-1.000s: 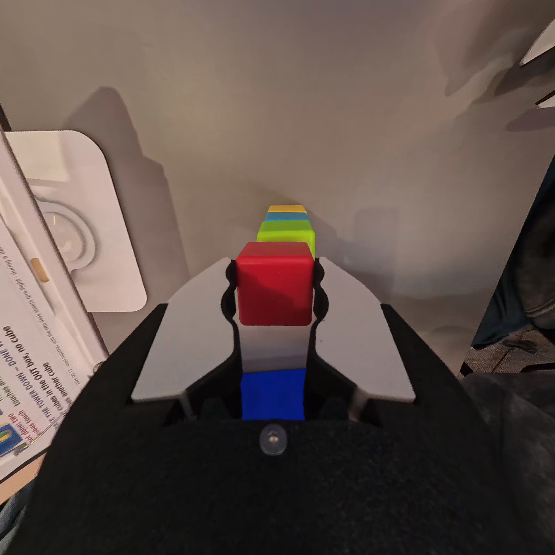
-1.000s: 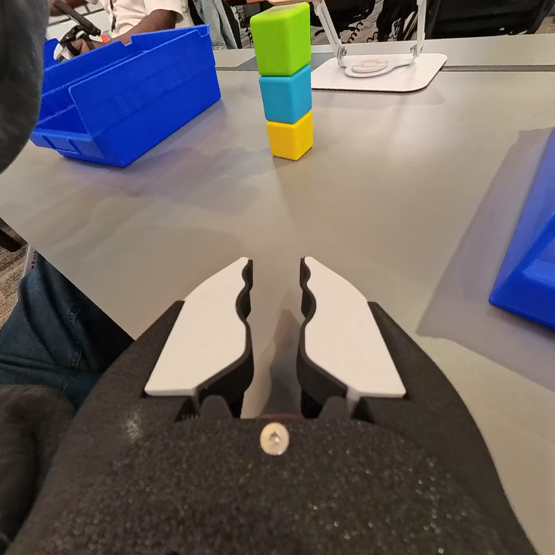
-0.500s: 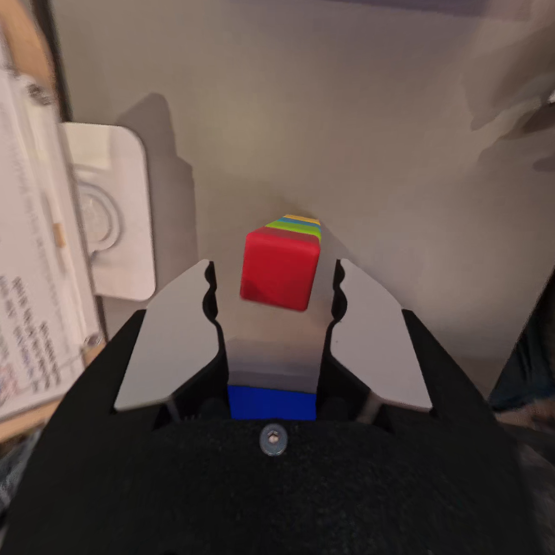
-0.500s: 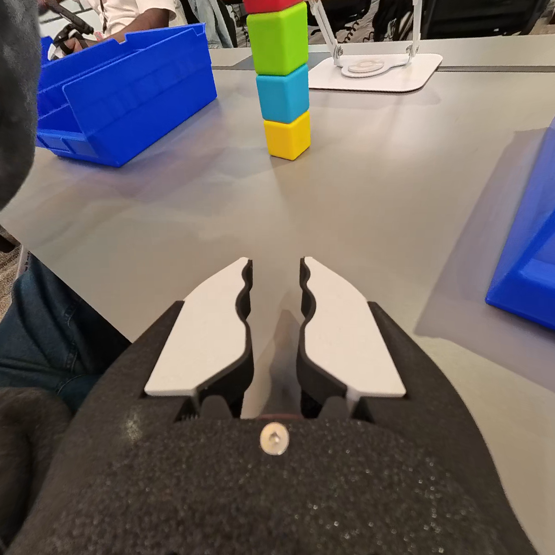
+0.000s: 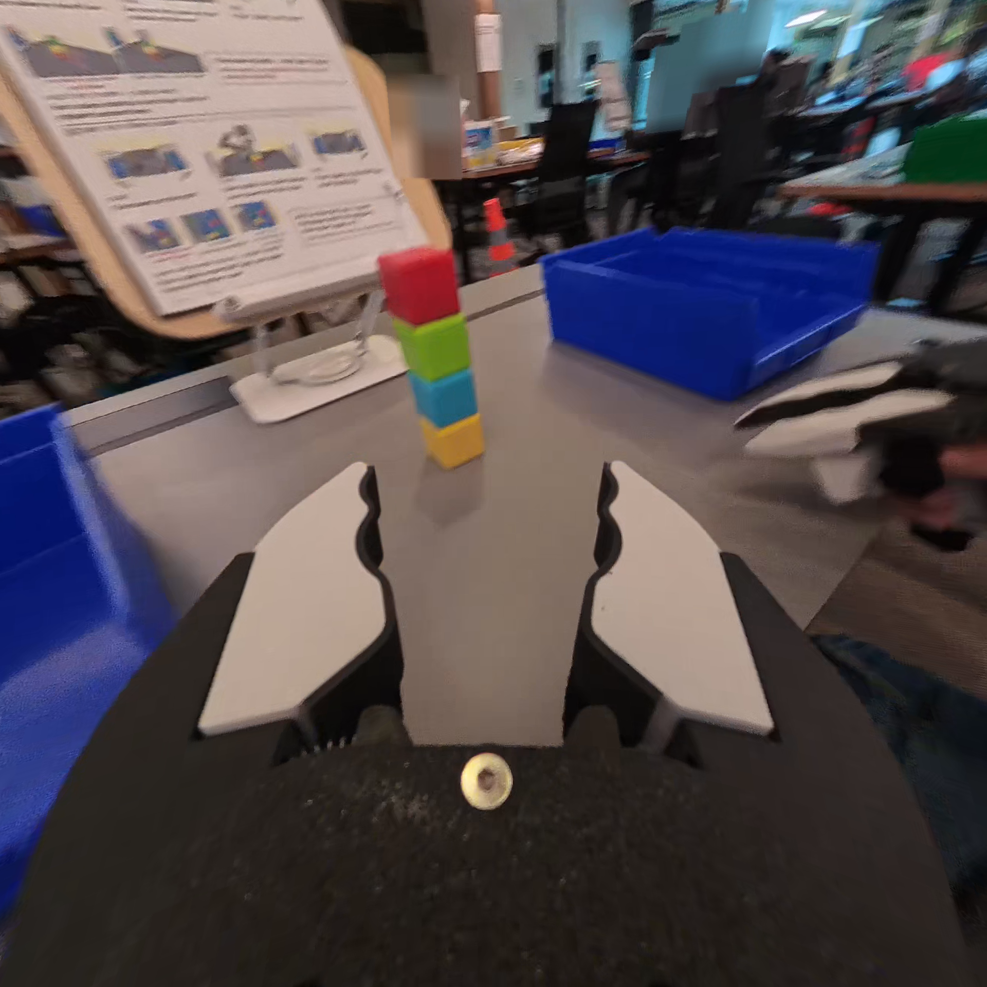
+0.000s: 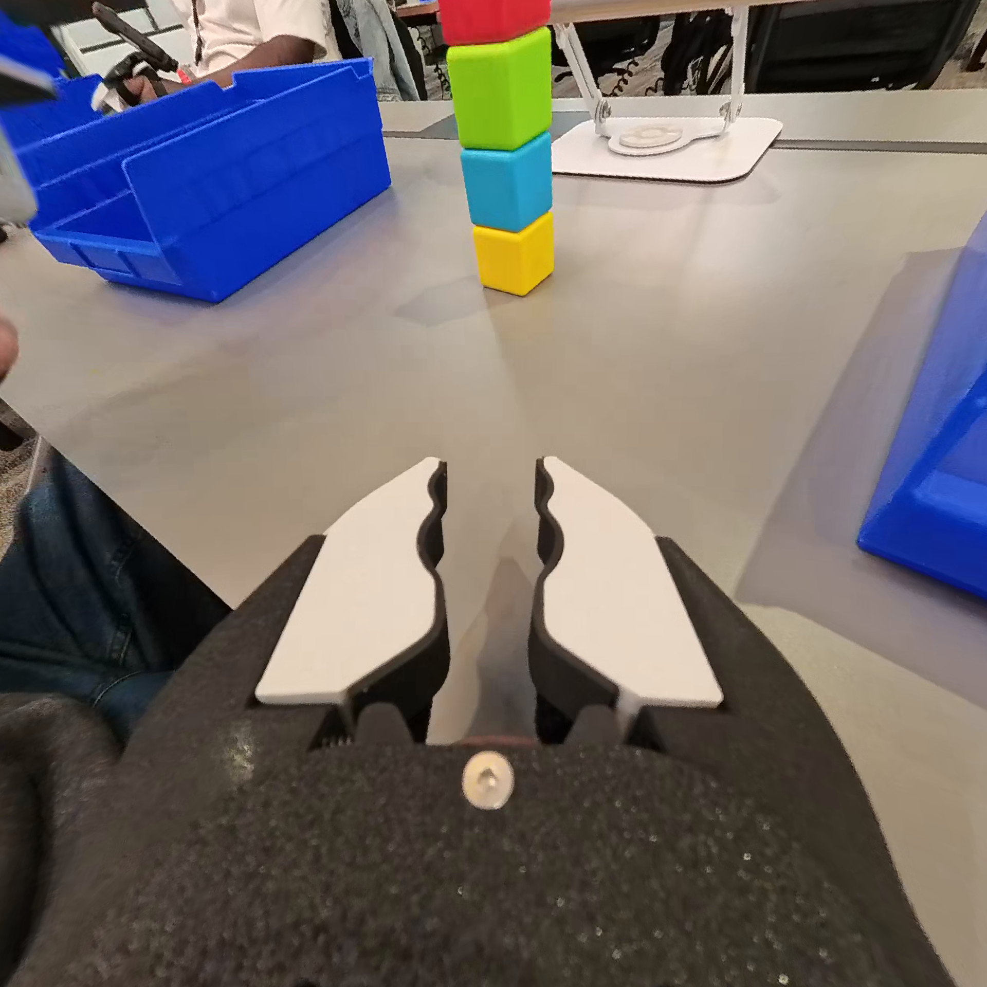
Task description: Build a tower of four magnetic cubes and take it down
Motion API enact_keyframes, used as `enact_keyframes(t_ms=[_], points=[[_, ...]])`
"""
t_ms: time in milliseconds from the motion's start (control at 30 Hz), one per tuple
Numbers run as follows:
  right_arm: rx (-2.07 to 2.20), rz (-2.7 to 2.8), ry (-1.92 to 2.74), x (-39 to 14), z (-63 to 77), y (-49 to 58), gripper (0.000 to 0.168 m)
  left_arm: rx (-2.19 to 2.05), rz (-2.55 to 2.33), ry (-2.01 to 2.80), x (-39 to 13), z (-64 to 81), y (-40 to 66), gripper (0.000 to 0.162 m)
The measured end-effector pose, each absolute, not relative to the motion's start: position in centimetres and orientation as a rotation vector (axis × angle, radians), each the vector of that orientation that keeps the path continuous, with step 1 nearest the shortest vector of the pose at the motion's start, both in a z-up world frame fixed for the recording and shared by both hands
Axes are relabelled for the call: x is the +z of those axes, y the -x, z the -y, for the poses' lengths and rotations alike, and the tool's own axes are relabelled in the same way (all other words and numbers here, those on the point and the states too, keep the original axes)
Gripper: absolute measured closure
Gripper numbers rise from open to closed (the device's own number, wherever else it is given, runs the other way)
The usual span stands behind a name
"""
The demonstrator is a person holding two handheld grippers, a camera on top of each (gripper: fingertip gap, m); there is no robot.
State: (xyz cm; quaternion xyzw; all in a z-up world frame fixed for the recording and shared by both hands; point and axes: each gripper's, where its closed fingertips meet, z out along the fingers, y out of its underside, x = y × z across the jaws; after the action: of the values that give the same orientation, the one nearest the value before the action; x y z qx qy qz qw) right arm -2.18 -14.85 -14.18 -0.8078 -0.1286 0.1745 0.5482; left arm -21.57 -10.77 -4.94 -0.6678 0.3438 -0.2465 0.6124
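A tower of four cubes stands on the grey table [image 5: 491, 614]: red cube [image 5: 419, 283] on top, then green cube [image 5: 435, 344], light blue cube [image 5: 446, 398] and yellow cube [image 5: 456, 440] at the bottom. My left gripper [image 5: 486, 470] is open and empty, a short way in front of the tower and apart from it. My right gripper [image 6: 490, 464] is open with a narrow gap and empty, low over the table's near part. It faces the same tower, whose red cube [image 6: 496, 21] is cut off by the top edge. It also shows blurred in the left wrist view [image 5: 833, 416].
One blue bin [image 5: 705, 315] stands behind the tower on the right and another [image 5: 53, 587] on the near left. An instruction sheet [image 5: 213, 160] on a white-based stand [image 6: 667, 144] is behind the tower. A person [image 6: 240, 32] sits beyond the far bin [image 6: 213, 187].
My left gripper let go of the red cube on top of the tower, opened wide, and drew back from above the tower to level in front. The right gripper stayed put.
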Motion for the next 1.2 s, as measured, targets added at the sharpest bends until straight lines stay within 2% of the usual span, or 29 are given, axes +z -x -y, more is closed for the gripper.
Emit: enact_keyframes(t_ms=[33, 100, 133, 167, 267, 400, 633, 900, 1200], points=[[0.408, 0.308, 1.916, -14.2, 14.8, 2.2, 0.137, -0.494, -0.752, 1.546, -6.2, 11.3, 22.9, 0.088], [0.397, 0.316, 1.918, -14.3, 14.8, 2.3, 0.137, -0.413, -0.553, 1.552, -7.4, 11.7, 25.8, 0.118], [0.388, 0.324, 1.918, -14.3, 14.7, 2.4, 0.137, -0.447, -0.488, 1.533, -7.4, 12.1, 26.5, 0.123], [0.378, 0.331, 1.918, -14.3, 14.7, 2.4, 0.137, -0.508, -0.486, 1.512, -7.3, 12.7, 26.5, 0.122], [0.358, 0.345, 1.919, -14.4, 14.6, 2.6, 0.136, -0.589, -0.528, 1.513, -7.2, 12.7, 26.1, 0.103], [0.351, 0.346, 1.923, -14.5, 14.4, 2.6, 0.134, -0.601, -0.565, 1.650, -9.9, 11.9, 26.1, 0.093], [0.372, 0.326, 1.928, -14.5, 14.4, 2.5, 0.134, -0.541, -0.642, 1.768, -12.1, 12.0, 25.6, 0.093], [0.382, 0.324, 1.931, -14.6, 14.4, 2.5, 0.134, -0.723, -0.720, 1.893, -13.8, 13.5, 23.6, 0.104], [0.381, 0.323, 1.936, -14.6, 14.4, 2.5, 0.134, -0.722, -0.791, 1.866, -13.8, 14.1, 22.7, 0.099]])
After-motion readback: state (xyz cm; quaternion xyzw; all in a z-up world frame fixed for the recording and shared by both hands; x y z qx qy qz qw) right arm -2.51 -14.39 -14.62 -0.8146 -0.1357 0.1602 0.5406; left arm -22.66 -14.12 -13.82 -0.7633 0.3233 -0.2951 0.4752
